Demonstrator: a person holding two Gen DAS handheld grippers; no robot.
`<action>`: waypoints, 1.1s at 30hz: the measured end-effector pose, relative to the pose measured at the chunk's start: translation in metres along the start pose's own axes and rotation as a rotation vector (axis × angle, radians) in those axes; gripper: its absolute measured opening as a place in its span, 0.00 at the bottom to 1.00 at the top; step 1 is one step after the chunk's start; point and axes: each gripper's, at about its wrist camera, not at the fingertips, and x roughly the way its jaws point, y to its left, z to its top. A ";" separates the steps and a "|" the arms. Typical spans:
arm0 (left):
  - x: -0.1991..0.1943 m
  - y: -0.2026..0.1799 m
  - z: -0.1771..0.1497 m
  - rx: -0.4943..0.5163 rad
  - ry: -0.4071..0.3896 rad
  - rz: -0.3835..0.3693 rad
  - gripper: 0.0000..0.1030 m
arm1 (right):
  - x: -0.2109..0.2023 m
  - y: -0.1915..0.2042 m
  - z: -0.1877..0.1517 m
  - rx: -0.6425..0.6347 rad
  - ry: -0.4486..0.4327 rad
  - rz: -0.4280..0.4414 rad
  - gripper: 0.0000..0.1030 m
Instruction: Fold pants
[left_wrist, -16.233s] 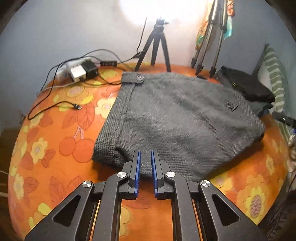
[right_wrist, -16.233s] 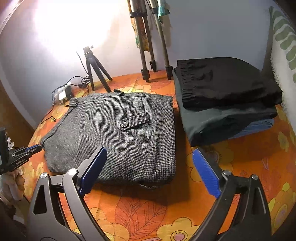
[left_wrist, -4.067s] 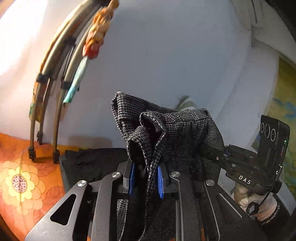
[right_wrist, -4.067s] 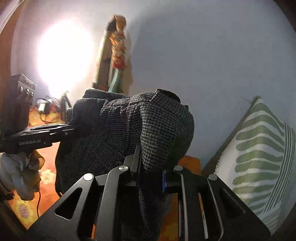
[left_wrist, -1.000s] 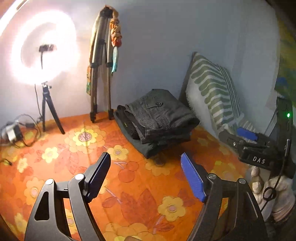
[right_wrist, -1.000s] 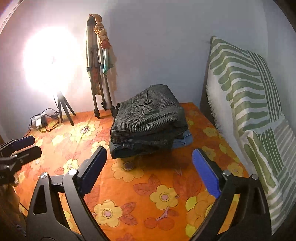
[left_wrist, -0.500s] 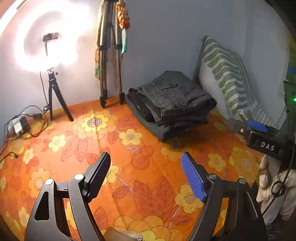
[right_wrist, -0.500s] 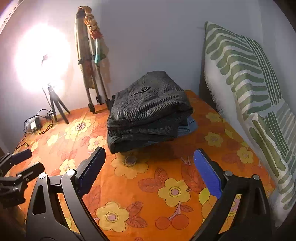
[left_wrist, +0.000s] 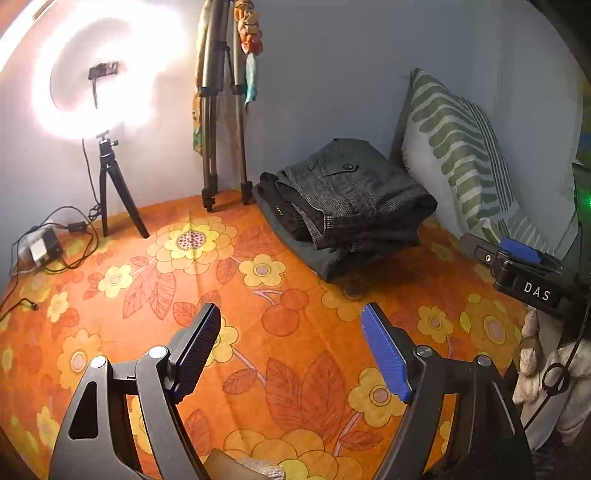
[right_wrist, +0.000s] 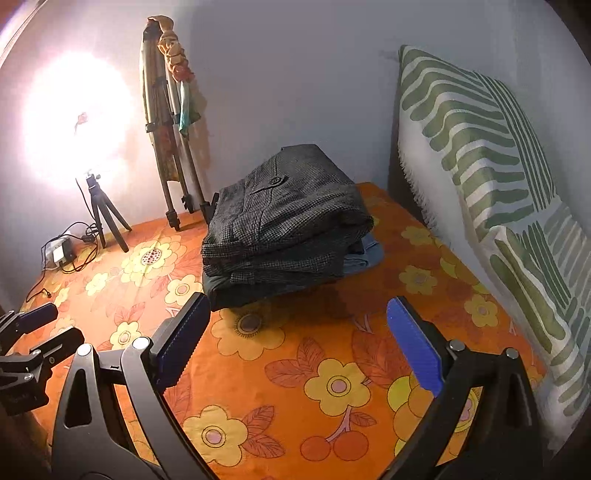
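Observation:
The folded grey checked pants (left_wrist: 354, 195) lie on top of a stack of folded clothes at the far side of the bed, by the wall; they also show in the right wrist view (right_wrist: 284, 214). My left gripper (left_wrist: 291, 347) is open and empty, well short of the stack, above the orange flowered bedspread (left_wrist: 207, 266). My right gripper (right_wrist: 299, 339) is open and empty, in front of the stack. Each gripper shows at the edge of the other's view.
A green-striped pillow (right_wrist: 491, 177) leans on the wall at right. A lit ring light on a small tripod (left_wrist: 107, 184), folded tripods (left_wrist: 221, 110) and a charger with cables (left_wrist: 40, 247) stand at the back left.
Both grippers have drawn back a little from the stack and stayed open. Four seconds ago both were shut on the grey pants, which now rest on the stack.

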 end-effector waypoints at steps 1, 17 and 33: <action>0.000 0.000 0.000 0.000 0.000 -0.002 0.76 | -0.001 0.001 0.000 0.000 -0.001 -0.002 0.95; -0.005 0.001 0.003 0.004 -0.008 -0.003 0.76 | -0.002 0.007 -0.002 -0.007 0.007 -0.003 0.96; -0.007 0.001 0.003 0.012 -0.013 -0.006 0.76 | 0.000 0.003 -0.003 0.005 0.011 -0.003 0.96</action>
